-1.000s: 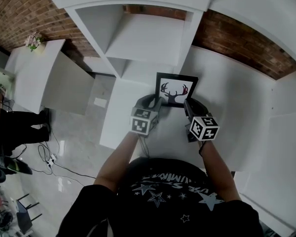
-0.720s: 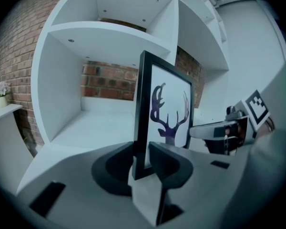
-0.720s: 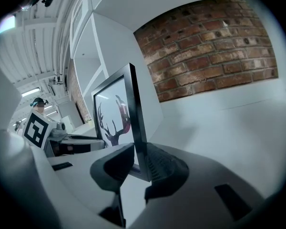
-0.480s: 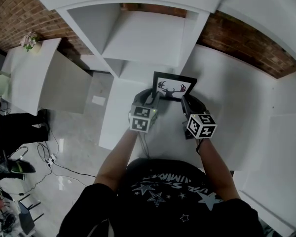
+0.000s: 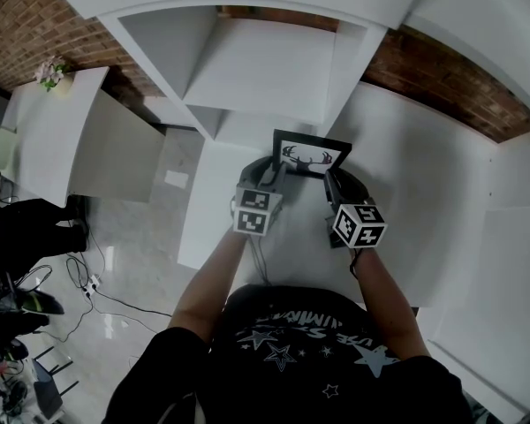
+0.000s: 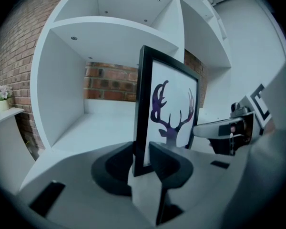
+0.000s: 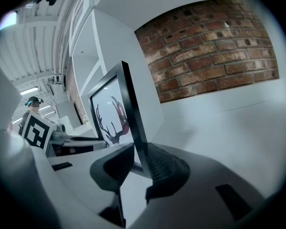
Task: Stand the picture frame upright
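The picture frame (image 5: 311, 155) is black with a deer-antler print and stands nearly upright on the white shelf top (image 5: 291, 237). My left gripper (image 5: 277, 171) is shut on its lower left edge. In the left gripper view the frame (image 6: 169, 113) rises between the two pads of the left gripper (image 6: 142, 160). My right gripper (image 5: 329, 180) is shut on the lower right edge. The right gripper view shows the frame (image 7: 115, 112) edge-on and leaning slightly, clamped in the right gripper (image 7: 139, 163). The frame's back is hidden.
Open white cubbies (image 5: 261, 69) rise just behind the frame, with a brick wall (image 5: 442, 78) beyond. A low white cabinet (image 5: 53, 131) at the left carries a small flower pot (image 5: 51, 71). Cables (image 5: 88, 285) lie on the floor, and a person (image 5: 0, 228) stands at the far left.
The frame has tipped up from a flatter lean to nearly upright, and both grippers moved slightly away from me with it. Both grips are unchanged.
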Demonstrator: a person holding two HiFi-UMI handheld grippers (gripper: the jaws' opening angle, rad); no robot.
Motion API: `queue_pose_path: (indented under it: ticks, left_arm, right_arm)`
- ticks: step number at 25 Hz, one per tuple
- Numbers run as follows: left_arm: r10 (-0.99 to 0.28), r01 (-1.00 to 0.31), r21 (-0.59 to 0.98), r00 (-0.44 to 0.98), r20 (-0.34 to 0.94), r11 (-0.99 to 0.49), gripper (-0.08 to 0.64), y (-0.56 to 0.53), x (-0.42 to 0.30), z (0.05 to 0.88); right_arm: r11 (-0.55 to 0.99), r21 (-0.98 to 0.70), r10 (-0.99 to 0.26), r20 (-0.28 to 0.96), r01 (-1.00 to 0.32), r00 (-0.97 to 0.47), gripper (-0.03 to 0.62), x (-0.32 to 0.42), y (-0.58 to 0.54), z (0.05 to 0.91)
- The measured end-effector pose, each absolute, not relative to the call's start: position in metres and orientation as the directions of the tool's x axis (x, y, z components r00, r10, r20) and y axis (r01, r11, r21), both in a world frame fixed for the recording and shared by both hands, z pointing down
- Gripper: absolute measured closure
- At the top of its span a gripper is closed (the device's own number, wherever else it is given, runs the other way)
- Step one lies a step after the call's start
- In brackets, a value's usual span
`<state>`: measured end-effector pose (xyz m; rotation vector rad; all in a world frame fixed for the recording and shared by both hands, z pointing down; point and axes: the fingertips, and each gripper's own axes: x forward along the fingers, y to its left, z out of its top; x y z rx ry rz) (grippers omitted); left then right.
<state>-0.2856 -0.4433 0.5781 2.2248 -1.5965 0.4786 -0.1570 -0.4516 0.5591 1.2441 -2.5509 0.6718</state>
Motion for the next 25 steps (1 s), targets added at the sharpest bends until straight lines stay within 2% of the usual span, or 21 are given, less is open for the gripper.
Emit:
queue_pose_path:
  ticks: [9,12,15,25]
  left_arm:
    - [-0.824,-0.943,0.099,0.327,0.462,-0.319,0.446,-0.443,-0.281,0.577]
    - [-0.829,-0.945,0.098,0.322,0.458,-0.313,0.418,-0.444,-0.281,0.576]
    - [-0.829,-0.948,0.093,0.312,0.464,-0.305,0.390,-0.443,-0.283,0.576]
    - [-0.828,-0.959,0.124,0.284,0.484,-0.256,0.380,-0.421,-0.288,0.571]
  right_arm:
    - [0.546,-0.310,-0.672,0.392,-0.778,-0.628,0.501,-0.159,-0.450,0.559]
    - [0.559,-0.300,-0.659,0.406,-0.773,-0.633,0.448,-0.162,-0.448,0.560]
    - [0.558,-0.294,-0.660,0.410,-0.776,-0.630,0.426,-0.162,-0.446,0.559]
    - [0.561,-0.290,-0.667,0.397,-0.776,-0.630,0.425,-0.150,-0.434,0.552]
